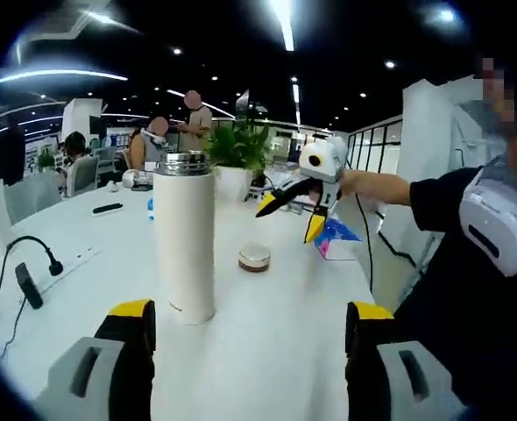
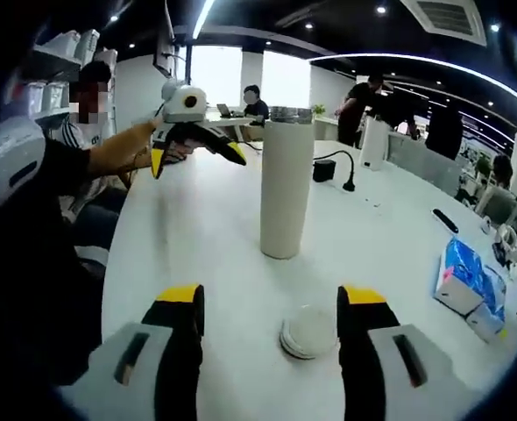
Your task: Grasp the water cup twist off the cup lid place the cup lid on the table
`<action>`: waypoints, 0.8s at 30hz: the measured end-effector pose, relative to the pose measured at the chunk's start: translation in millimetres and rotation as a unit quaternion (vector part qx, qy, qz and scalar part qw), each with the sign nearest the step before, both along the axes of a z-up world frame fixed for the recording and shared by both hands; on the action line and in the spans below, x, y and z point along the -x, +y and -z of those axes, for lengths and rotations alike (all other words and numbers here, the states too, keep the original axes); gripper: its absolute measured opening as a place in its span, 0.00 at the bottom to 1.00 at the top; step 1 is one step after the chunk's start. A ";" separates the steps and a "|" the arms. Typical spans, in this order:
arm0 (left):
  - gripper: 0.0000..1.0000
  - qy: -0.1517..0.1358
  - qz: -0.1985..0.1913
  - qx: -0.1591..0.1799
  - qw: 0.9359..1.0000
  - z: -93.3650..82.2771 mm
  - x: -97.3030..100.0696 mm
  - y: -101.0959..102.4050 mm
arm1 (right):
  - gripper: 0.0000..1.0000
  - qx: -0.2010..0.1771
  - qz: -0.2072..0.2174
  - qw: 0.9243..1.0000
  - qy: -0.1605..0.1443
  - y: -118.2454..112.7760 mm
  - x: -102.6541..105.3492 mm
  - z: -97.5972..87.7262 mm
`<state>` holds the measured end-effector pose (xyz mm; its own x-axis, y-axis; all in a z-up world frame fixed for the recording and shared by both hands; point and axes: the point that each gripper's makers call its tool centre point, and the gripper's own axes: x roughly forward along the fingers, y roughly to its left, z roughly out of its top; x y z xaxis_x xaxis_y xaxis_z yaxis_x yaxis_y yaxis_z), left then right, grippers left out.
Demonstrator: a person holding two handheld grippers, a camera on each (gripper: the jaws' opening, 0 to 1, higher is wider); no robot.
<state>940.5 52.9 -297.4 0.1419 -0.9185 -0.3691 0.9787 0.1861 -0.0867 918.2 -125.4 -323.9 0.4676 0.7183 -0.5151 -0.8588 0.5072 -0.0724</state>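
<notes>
Water cup stands lidless beyond the wide-open, empty right hand-held gripper, cup lid between its jaws.

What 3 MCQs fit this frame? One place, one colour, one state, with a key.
1. Where is the lid?
A. on the cup
B. on the table beside the cup
C. in the tongs

2. Colour of the cup body?
A. cream-white
B. blue
C. black

3. State of the left tongs?
A. shut on the cup
B. shut on the lid
C. open

Key: B, the lid lies on the table, apart from the cup; A, the body is cream-white with a bare metal neck; C, the jaws stand wide apart, holding nothing.
</notes>
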 end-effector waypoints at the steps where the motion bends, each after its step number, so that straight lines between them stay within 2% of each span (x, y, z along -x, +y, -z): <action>1: 0.89 -0.003 -0.001 -0.002 1.000 -3.5 0.7 3.2 | 0.65 0.001 -0.003 1.000 -0.001 0.3 1.2 -3.1; 10: 0.88 -0.024 -0.015 -0.041 0.999 -20.6 7.5 34.9 | 0.66 0.038 -0.032 0.999 -0.003 -0.3 15.4 -24.5; 12: 0.85 -0.029 -0.013 -0.044 0.998 -23.7 9.6 40.1 | 0.66 0.039 -0.037 0.999 0.000 1.1 18.8 -29.7; 14: 0.78 -0.006 -0.016 -0.071 0.997 -19.0 13.8 49.7 | 0.66 0.040 -0.042 0.998 0.001 3.0 21.7 -34.3; 15: 0.76 -0.002 -0.018 -0.074 0.997 -18.6 14.0 51.2 | 0.66 0.042 -0.044 0.998 0.000 4.0 23.1 -36.2; 19: 0.75 -0.016 -0.019 -0.076 0.997 -21.5 15.6 56.9 | 0.66 0.051 -0.051 0.997 -0.007 5.1 25.9 -42.8; 22: 0.70 -0.024 -0.012 -0.076 0.997 -26.0 20.0 61.1 | 0.66 0.050 -0.055 0.997 -0.029 5.7 25.4 -53.4; 24: 0.69 -0.036 -0.009 -0.075 0.996 -30.7 21.7 64.2 | 0.67 0.046 -0.054 0.997 -0.029 5.5 24.3 -59.1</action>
<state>918.7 117.0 -266.7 0.1900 -0.8509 -0.4897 0.9776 0.2100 0.0144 893.9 -119.9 -264.8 0.4212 0.7175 -0.5548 -0.9009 0.4014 -0.1649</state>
